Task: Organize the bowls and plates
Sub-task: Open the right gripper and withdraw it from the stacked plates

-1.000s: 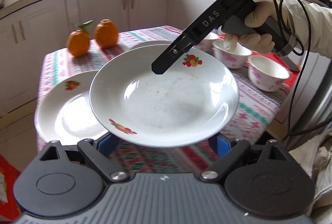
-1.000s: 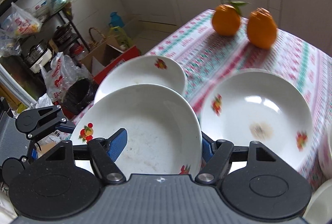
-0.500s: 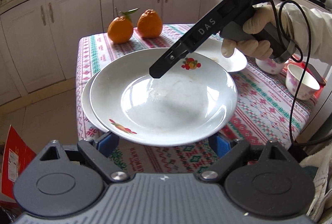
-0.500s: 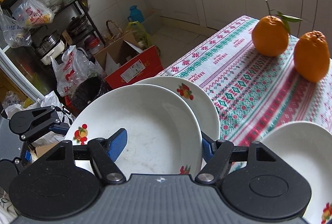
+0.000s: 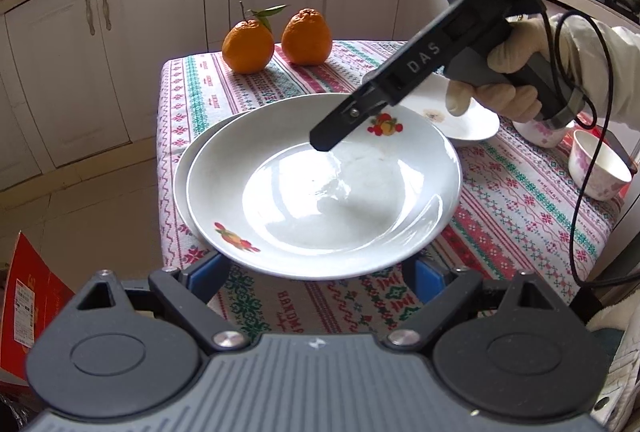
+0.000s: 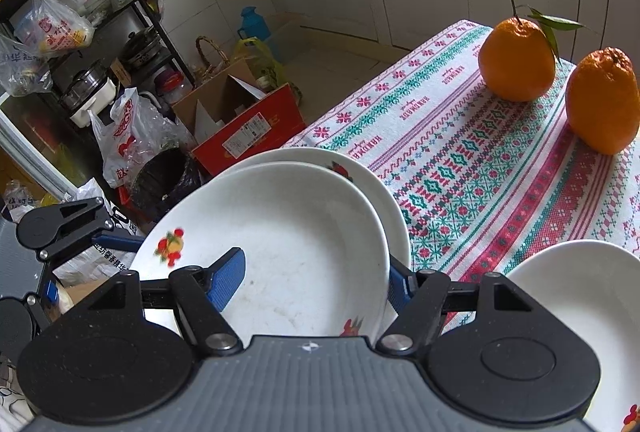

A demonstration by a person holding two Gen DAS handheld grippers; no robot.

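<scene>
At the table's (image 5: 188,104) near corner both your claws (image 5: 320,264) (image 6: 316,280) pinch the top plate (image 5: 320,192) by its rim; it's slippery and breakable, so lower it gently

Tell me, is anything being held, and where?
The top plate, by opposite edges: right gripper straddles the far rim, left gripper the near one.

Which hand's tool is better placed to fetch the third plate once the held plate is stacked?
Right, probably: the third plate lies just beside the right tool, whereas the left tool faces it from across the held plate.
</scene>
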